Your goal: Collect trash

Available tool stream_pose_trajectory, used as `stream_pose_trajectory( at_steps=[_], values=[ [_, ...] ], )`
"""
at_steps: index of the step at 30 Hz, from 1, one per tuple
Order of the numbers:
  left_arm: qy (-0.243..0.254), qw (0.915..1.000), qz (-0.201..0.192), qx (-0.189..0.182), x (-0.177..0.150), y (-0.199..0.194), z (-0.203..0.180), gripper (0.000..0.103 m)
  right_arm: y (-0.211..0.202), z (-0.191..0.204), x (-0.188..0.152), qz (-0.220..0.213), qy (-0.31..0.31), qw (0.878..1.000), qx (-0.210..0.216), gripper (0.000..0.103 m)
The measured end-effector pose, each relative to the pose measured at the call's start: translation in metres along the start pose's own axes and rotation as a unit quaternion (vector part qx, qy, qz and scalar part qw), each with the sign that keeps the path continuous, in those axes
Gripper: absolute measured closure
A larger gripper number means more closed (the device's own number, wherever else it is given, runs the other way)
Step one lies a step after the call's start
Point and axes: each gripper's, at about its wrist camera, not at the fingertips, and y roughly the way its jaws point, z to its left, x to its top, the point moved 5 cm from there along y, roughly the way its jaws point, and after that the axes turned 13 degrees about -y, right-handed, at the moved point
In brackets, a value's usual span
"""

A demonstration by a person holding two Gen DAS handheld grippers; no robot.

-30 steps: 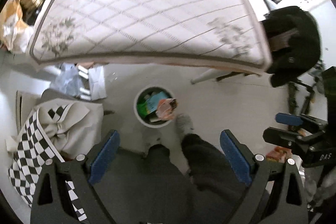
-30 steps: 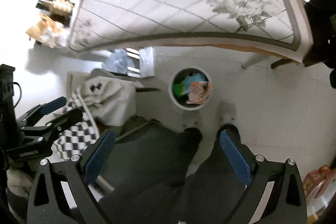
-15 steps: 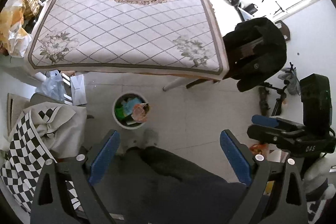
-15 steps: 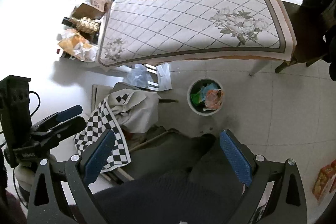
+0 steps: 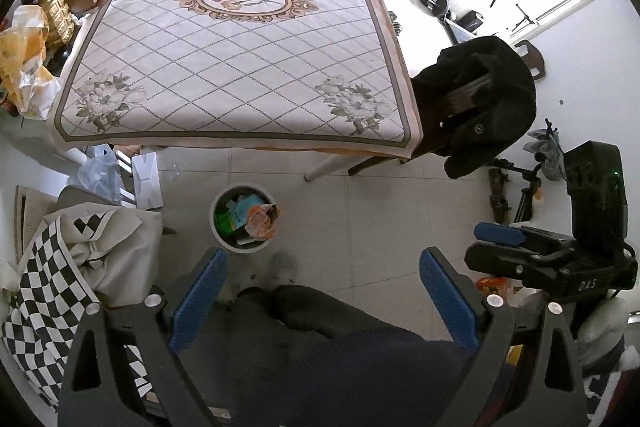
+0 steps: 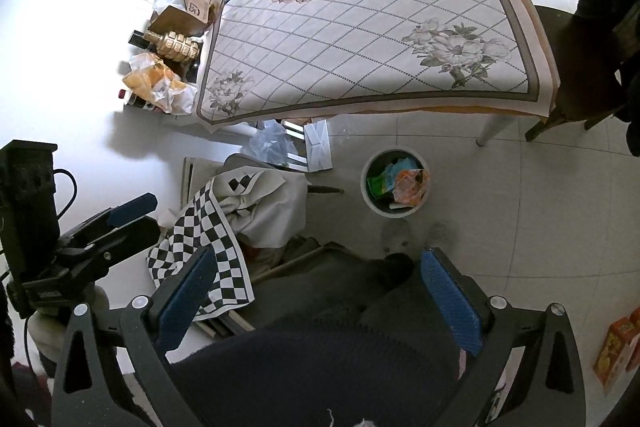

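Each black claw (image 5: pixel 323 301) (image 6: pixel 316 303) carries blue finger pads (image 5: pixel 199 298), silver screws, above dark trousers.

Trash bin (image 5: pixel 219 227) on floor, full of wrappers (image 5: pixel 256 221).
Left gripper (image 5: pixel 324 291) wide open, empty, high above bin; table (image 5: pixel 240 67) beyond.

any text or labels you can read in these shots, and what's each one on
"DAS" – white letters on the black body of the right gripper, seen from the left wrist view.
Cardboard box beside the table: a dark printed mark, too distorted to read.
Wrappers in the trash bin: print too small and crumpled to read.
Orange boxes on the floor: print blurred.
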Motion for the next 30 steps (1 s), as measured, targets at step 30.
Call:
stream_pose_trajectory(
  at_steps=[30],
  values=[
    [0.002,0.9996,0.025,-0.013,-0.001,0.014,-0.004,0.0,0.006,0.003,0.003,0.009,0.016,1.0,-0.003,0.0]
  ],
)
